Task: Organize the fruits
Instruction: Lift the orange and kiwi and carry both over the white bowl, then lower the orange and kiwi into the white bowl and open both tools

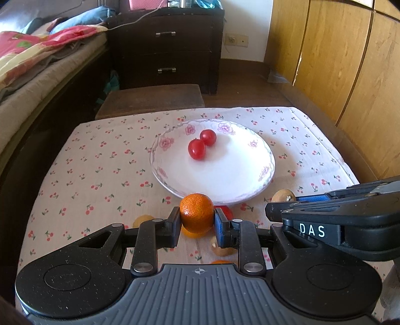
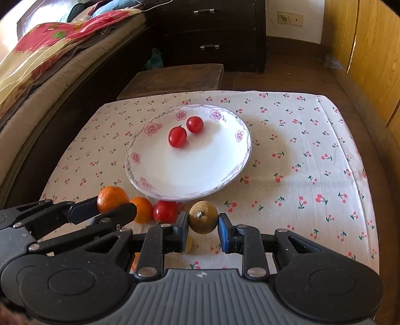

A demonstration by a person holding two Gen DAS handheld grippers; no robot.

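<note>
Two glossy red tomatoes (image 2: 185, 131) touch on a floral-rimmed white plate (image 2: 150, 186) mid-tabletop. Near the front edge, an orange (image 1: 196, 212) and a brown kiwi (image 2: 203, 217) sit clamped; another orange (image 2: 142, 209) and a tomato (image 2: 165, 211) lie beside the plate's rim.

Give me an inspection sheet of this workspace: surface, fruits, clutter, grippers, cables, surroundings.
Surface: table under a cherry-print cloth.
Job's things: floral plate holding two cherry tomatoes; an orange and a tomato lie on the cloth beside the plate.
Clutter: nothing seen.
Grippers: left hand-held gripper shut on a mandarin; right hand-held gripper shut on a brown fruit.
Cables: one white cable runs onto the dresser.
Surroundings: bed with a floral quilt, wooden stool, wooden wardrobe.
</note>
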